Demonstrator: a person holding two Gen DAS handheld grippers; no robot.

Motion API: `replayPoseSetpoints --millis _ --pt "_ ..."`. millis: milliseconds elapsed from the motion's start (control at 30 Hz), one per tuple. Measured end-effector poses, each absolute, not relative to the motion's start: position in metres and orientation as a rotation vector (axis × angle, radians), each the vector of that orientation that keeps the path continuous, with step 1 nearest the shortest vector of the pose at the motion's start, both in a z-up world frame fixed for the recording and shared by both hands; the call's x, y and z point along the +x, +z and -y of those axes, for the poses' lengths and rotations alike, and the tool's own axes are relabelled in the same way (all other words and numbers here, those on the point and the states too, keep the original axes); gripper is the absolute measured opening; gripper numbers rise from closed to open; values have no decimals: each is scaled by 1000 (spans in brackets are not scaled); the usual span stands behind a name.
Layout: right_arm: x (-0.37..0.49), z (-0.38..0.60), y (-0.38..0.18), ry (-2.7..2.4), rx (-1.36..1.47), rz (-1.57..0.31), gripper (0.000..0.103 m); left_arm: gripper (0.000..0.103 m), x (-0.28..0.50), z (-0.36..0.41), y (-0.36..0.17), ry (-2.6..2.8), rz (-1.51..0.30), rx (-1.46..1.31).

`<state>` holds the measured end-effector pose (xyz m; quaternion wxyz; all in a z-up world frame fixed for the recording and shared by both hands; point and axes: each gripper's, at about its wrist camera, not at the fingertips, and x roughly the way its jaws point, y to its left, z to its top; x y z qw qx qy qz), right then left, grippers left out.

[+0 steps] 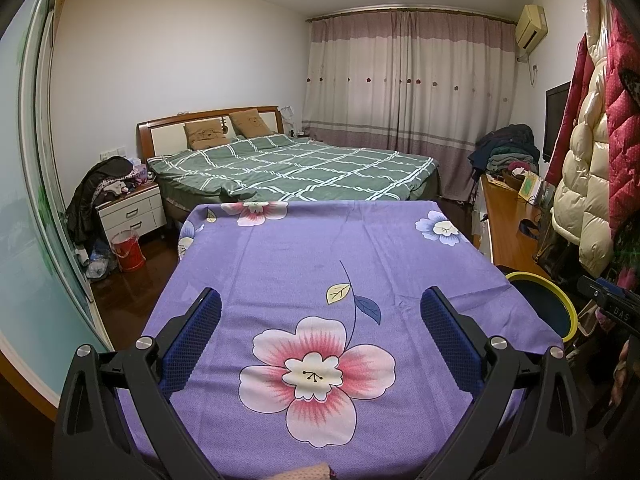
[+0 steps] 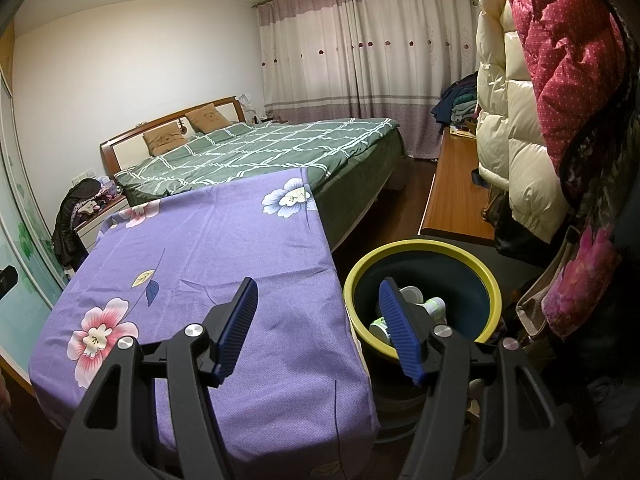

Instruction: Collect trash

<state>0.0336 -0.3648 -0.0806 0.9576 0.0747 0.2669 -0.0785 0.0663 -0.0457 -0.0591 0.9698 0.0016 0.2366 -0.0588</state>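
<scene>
While both hover over the purple cloth (image 1: 304, 248) | left tongs (image 1: 320, 316) agape, empty | right tongs (image 2: 318, 302) agape, empty | lettering "DAS" beside bin (image 2: 424, 250)

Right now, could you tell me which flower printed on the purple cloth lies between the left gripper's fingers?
The large pink flower nearest the camera; the blue flower and the other pink one sit at the far edge.

Dim, even indoor light; curtains (image 1: 408, 76) drawn.
Strong fisheye bending and dark vignette at corners; soft shadows, slight floor (image 1: 132, 292) glare, sharp focus throughout.
</scene>
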Motion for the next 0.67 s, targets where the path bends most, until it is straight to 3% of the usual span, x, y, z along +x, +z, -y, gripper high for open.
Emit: replayPoseSetpoints --millis 400,467,600,667 --pt "36 365 -84 -145 159 -551 61 98 78 40 -70 -131 -504 0" --pt "43 363 -85 -136 154 -556 69 98 93 37 -74 -134 -539 -13" --pt "80 347 -94 -87 133 -604 75 98 141 30 -87 -129 -615 -29" --pt "103 341 -99 -60 142 -621 93 98 174 24 -100 -106 -647 -16"
